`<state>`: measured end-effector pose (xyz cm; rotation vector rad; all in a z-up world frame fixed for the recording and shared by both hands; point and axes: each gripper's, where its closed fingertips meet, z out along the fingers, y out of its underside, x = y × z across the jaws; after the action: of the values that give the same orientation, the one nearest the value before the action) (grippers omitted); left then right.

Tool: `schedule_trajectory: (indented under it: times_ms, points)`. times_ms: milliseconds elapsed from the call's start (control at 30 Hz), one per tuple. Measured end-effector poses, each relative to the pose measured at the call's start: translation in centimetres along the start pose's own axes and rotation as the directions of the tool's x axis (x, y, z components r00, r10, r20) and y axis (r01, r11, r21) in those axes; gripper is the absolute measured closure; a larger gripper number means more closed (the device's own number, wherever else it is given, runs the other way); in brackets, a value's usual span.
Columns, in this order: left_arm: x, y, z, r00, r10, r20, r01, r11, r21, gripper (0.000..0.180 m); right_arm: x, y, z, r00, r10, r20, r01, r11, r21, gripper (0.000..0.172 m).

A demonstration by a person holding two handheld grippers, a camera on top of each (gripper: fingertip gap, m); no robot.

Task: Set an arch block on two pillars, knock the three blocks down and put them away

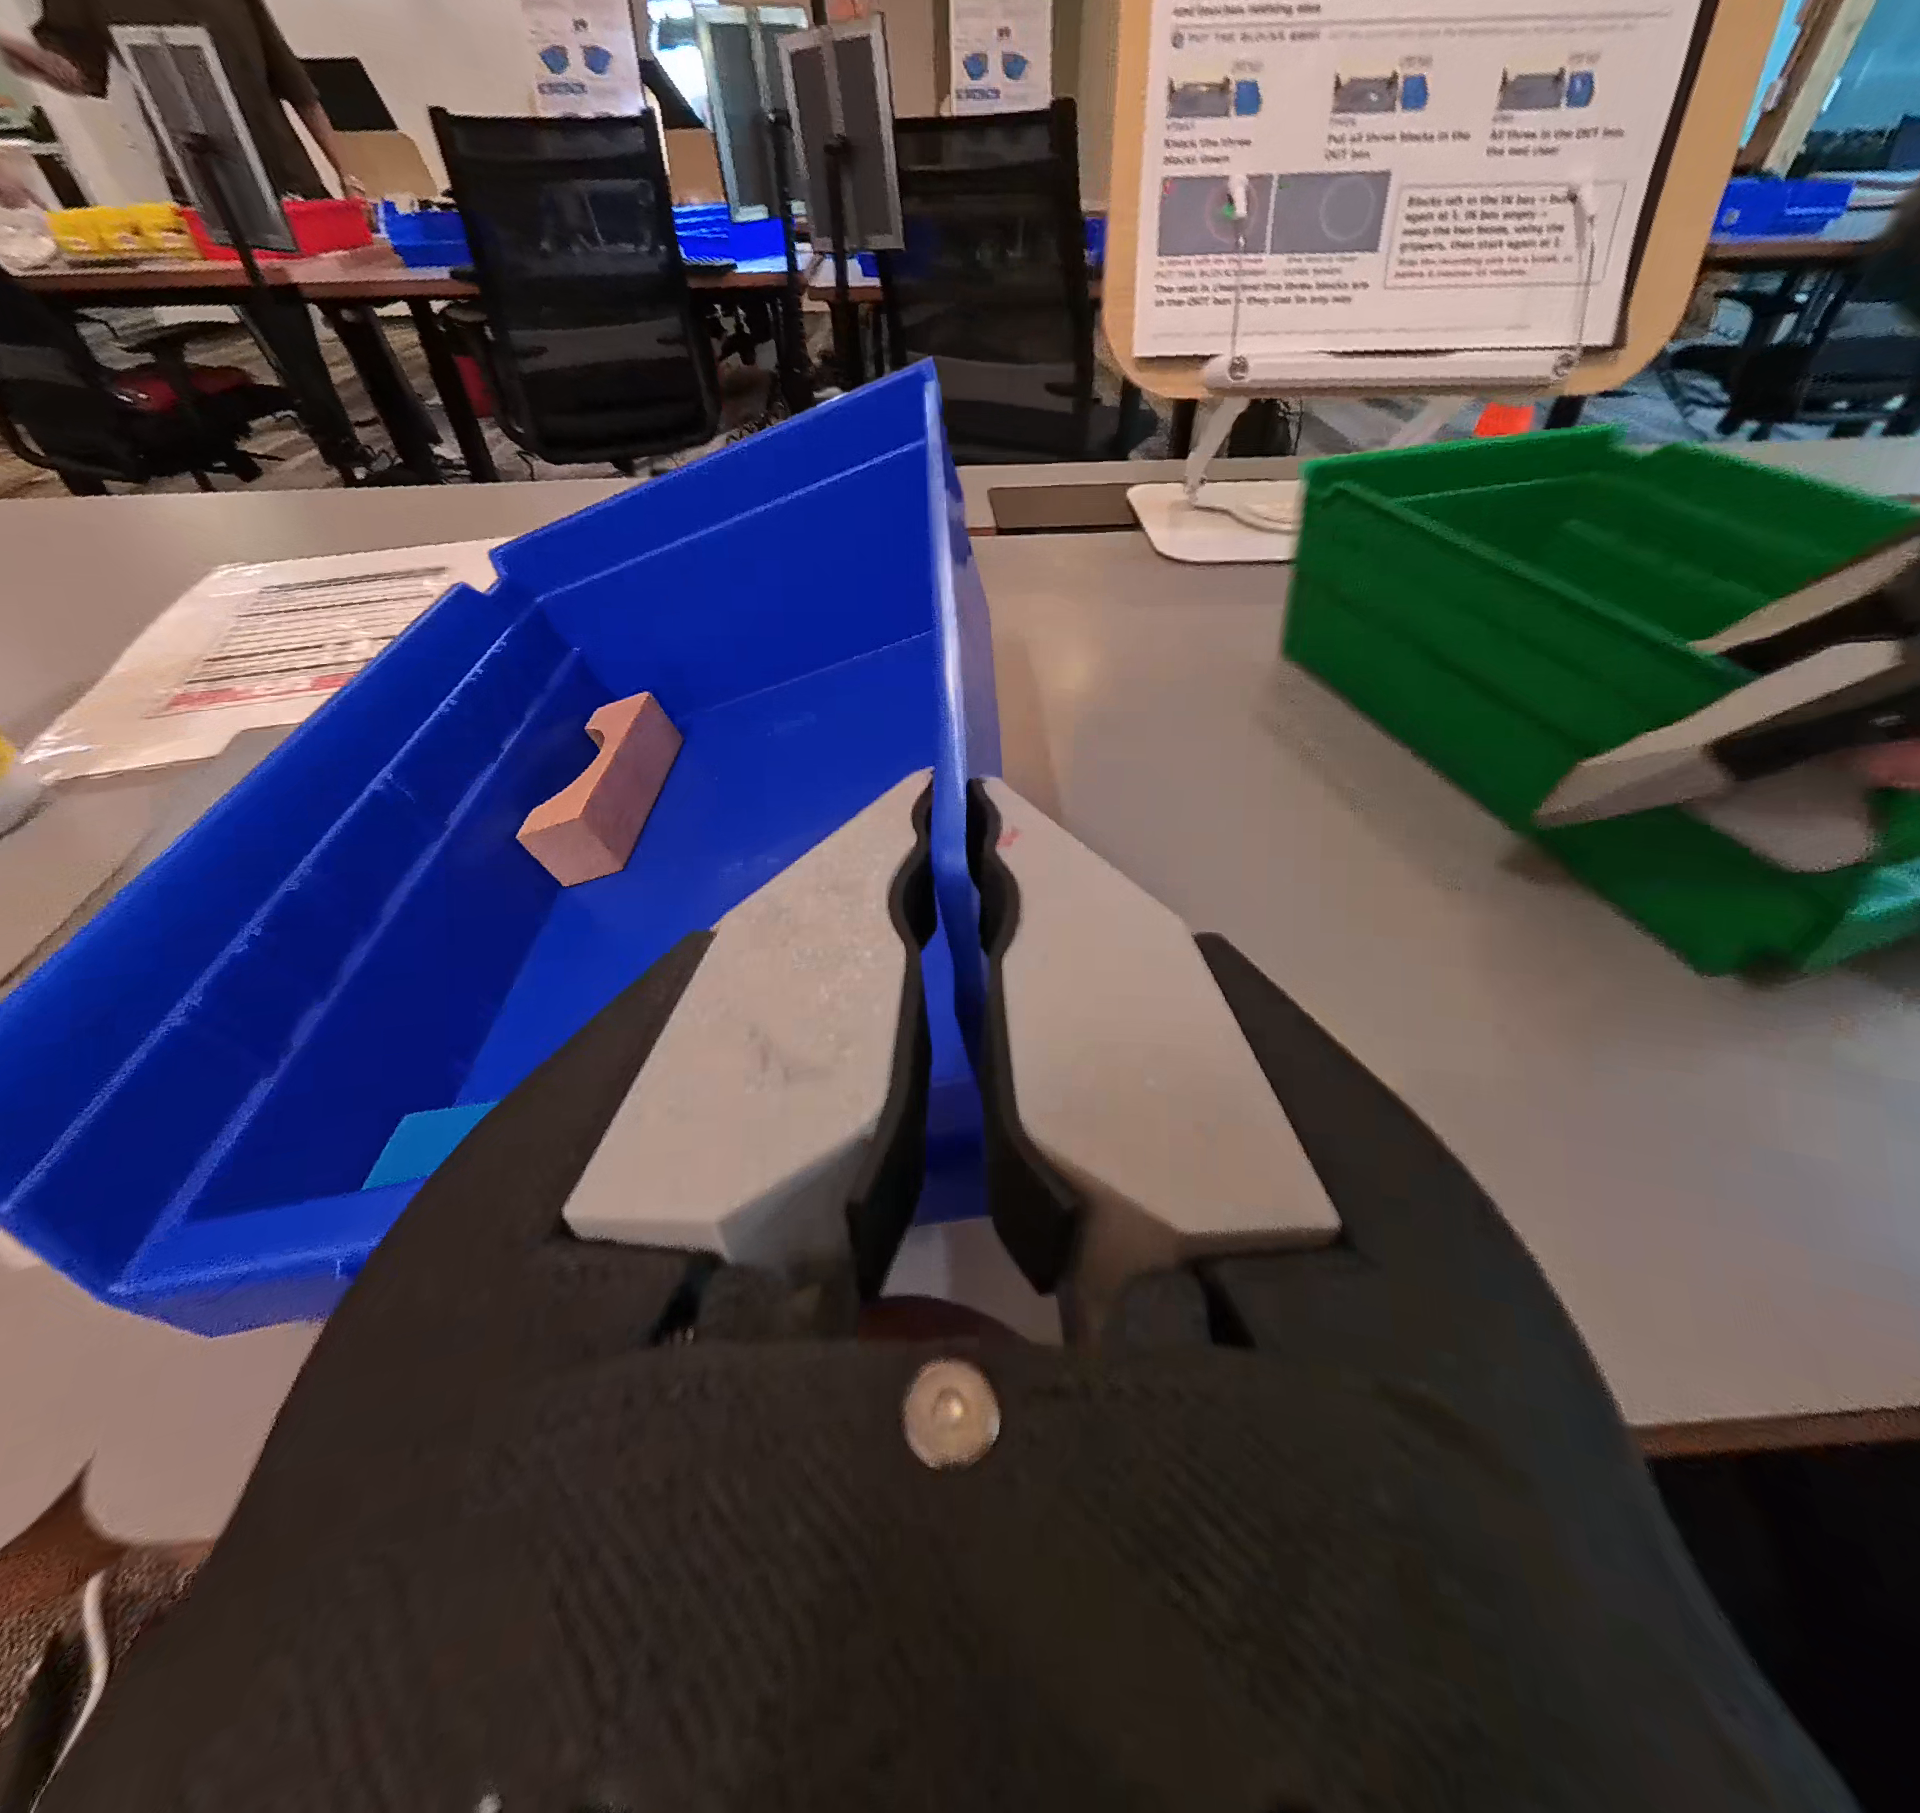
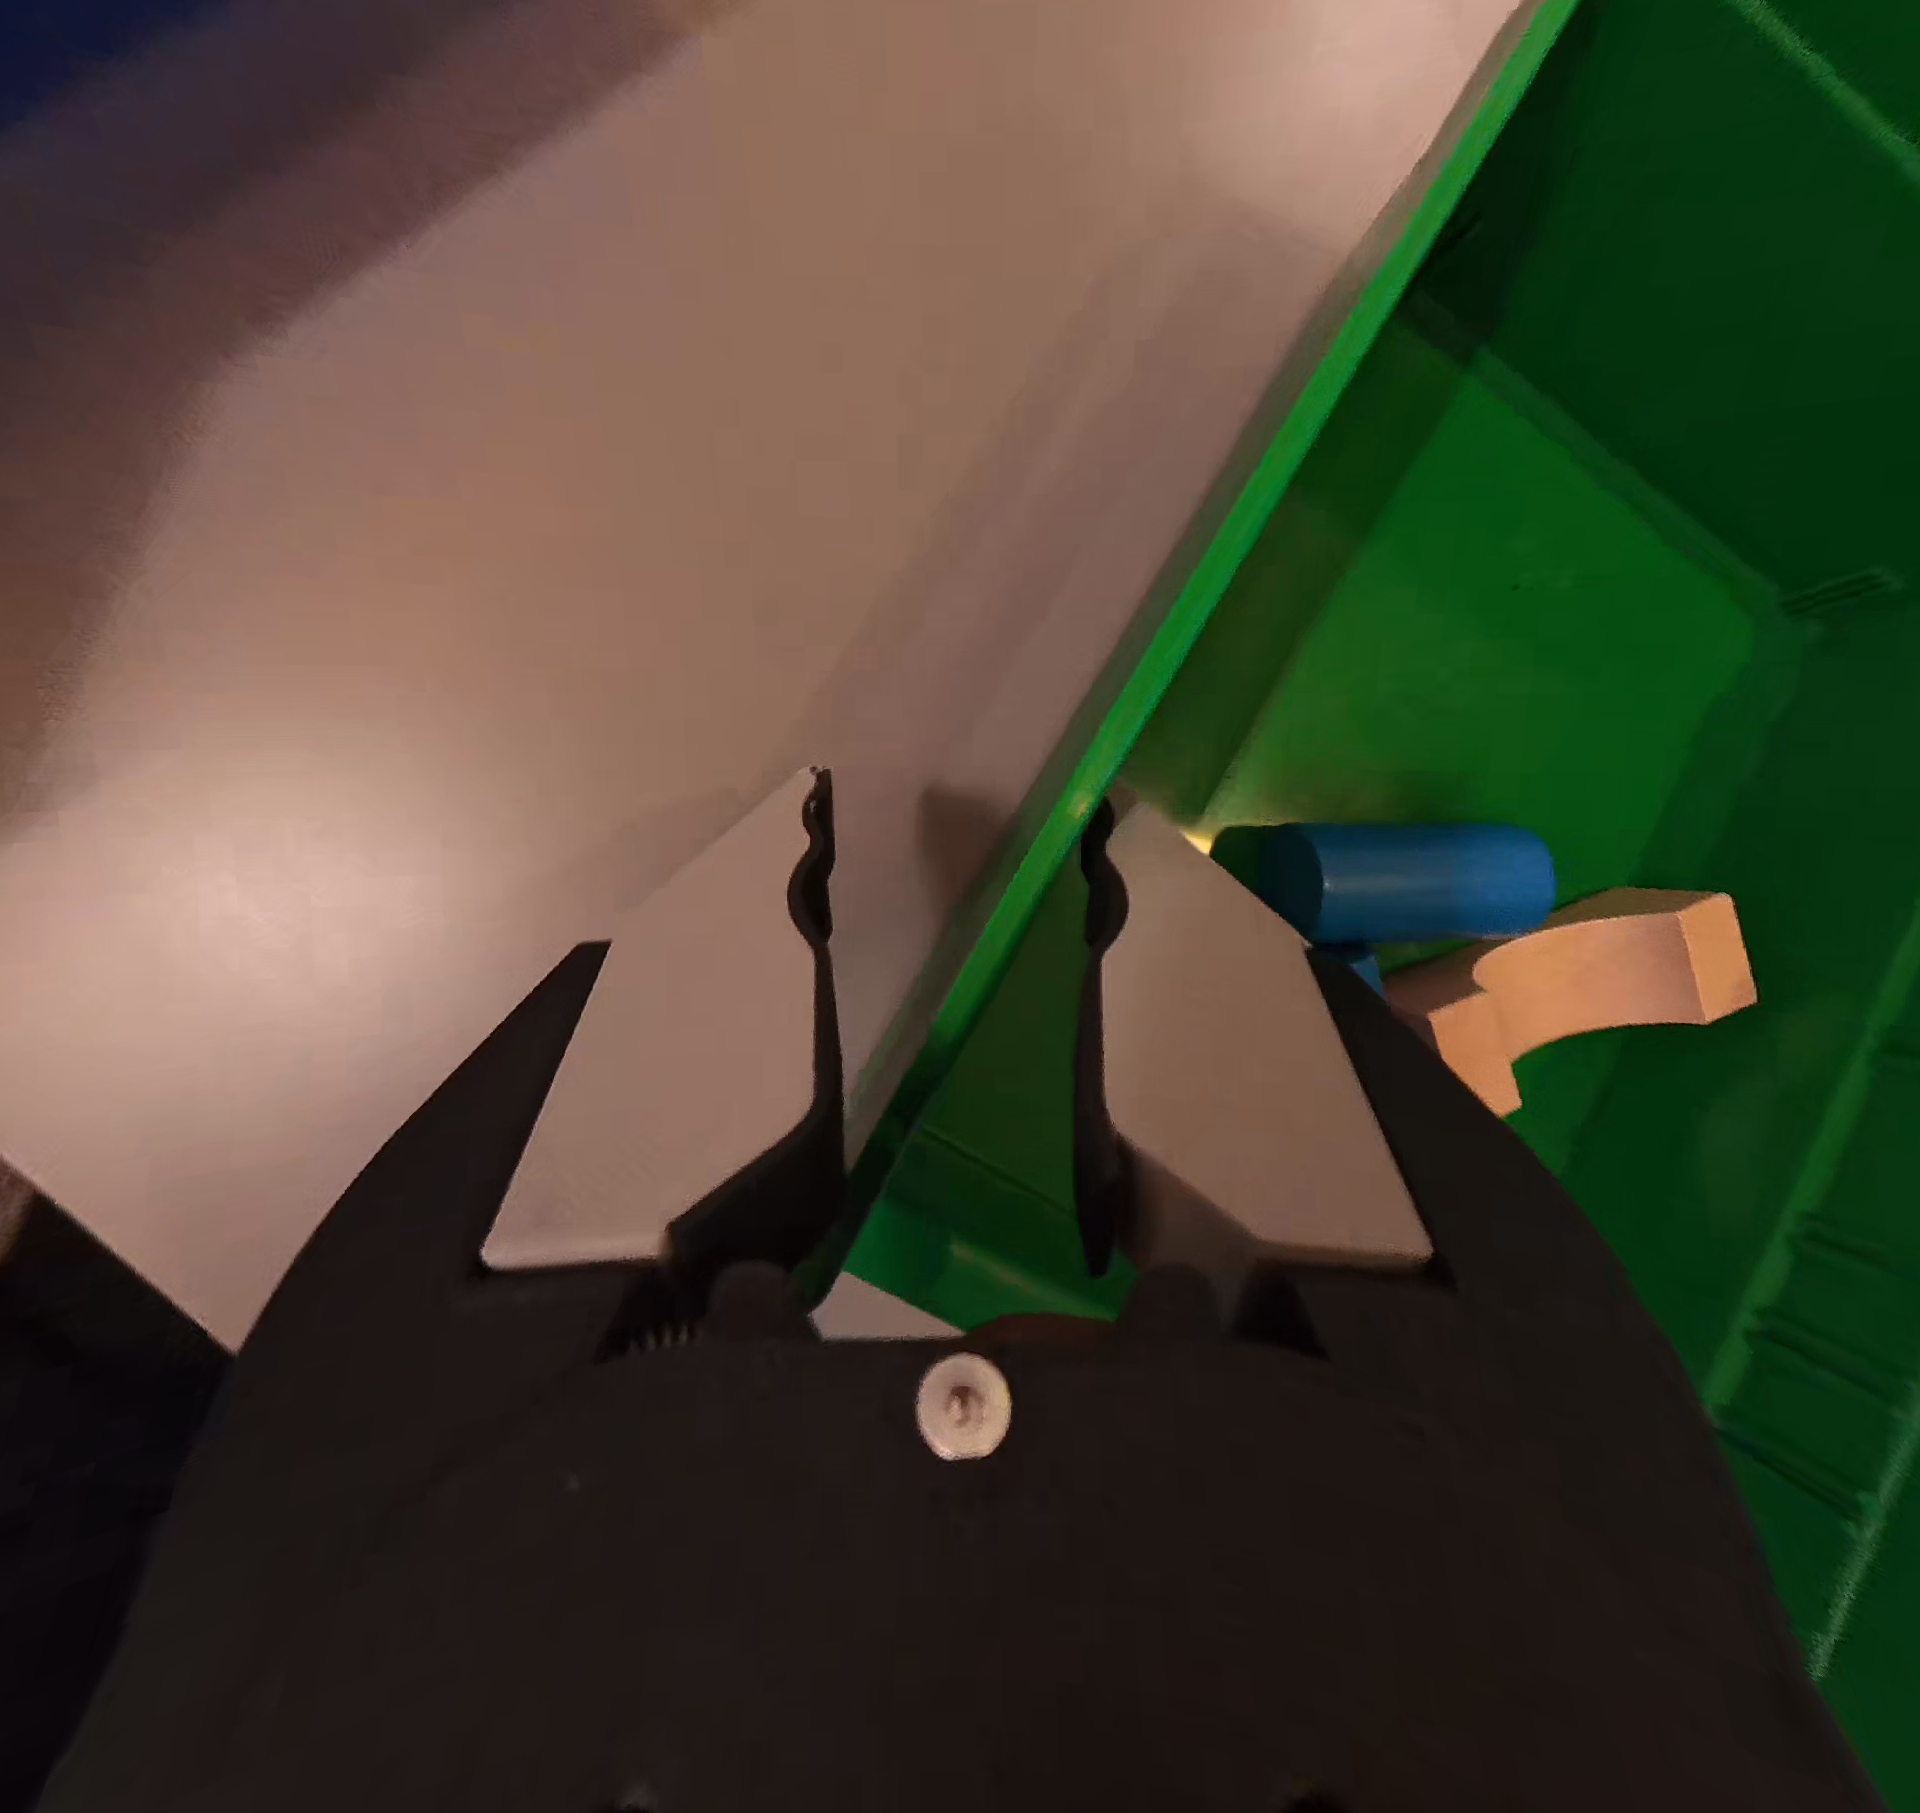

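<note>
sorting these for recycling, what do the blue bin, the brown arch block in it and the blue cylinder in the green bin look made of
Blue bin: looks like moulded plastic, glossy, with ribbed walls. Brown arch-shaped block: probably wood, matte, with crisp sawn-looking edges. Blue cylinder in the green bin: likely painted wood, with an even satin coat; no grain shows, so uncertain.

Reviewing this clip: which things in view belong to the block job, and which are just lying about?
Job:
- blue plastic bin, wall clamped by left gripper
- brown wooden arch block
- green plastic bin
- blue cylinder block
- tan arch block
- right gripper, open

Lying about:
- printed sheet
- instruction board
</note>
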<state>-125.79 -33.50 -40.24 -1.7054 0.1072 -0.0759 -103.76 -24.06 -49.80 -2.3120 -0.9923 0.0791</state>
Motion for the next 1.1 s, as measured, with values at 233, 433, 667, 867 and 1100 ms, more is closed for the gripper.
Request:
schedule_trajectory:
  times_ms: [233, 433, 667, 867, 1100]
  points:
    - [-3.5, -0.9, -3.8, 0.993, 0.061, 0.098, -0.064, 0.997, 0.033, 0.18, -8.6, -8.0, -1.9, 0.981, -0.187, -0.044, 0.192, 0.95, 0.245, 0.123]
    - [-4.7, -2.3, -5.9, 0.99, 0.079, 0.113, -0.088, 0.993, 0.081, 0.18, 0.6, -4.3, -7.6, 0.999, -0.037, -0.015, 0.04, 0.924, 0.38, 0.129]
    - [-3.7, -4.0, -6.5, 0.991, 0.093, 0.094, -0.104, 0.988, 0.117, 0.18, 11.0, 5.0, -3.6, 0.976, 0.212, 0.047, -0.217, 0.95, 0.225, 0.139]
    - [-2.0, -5.9, -6.4, 0.988, 0.124, 0.093, -0.137, 0.98, 0.148, 0.179, 6.6, 4.3, 1.6, 0.992, 0.121, 0.045, -0.127, 0.976, 0.177, 0.172]
    - [0.9, -8.7, -7.7, 0.979, 0.18, 0.093, -0.196, 0.96, 0.2, 0.179, -1.0, -1.5, 5.3, 0.989, 0.023, 0.144, -0.053, 0.976, 0.211, 0.16]
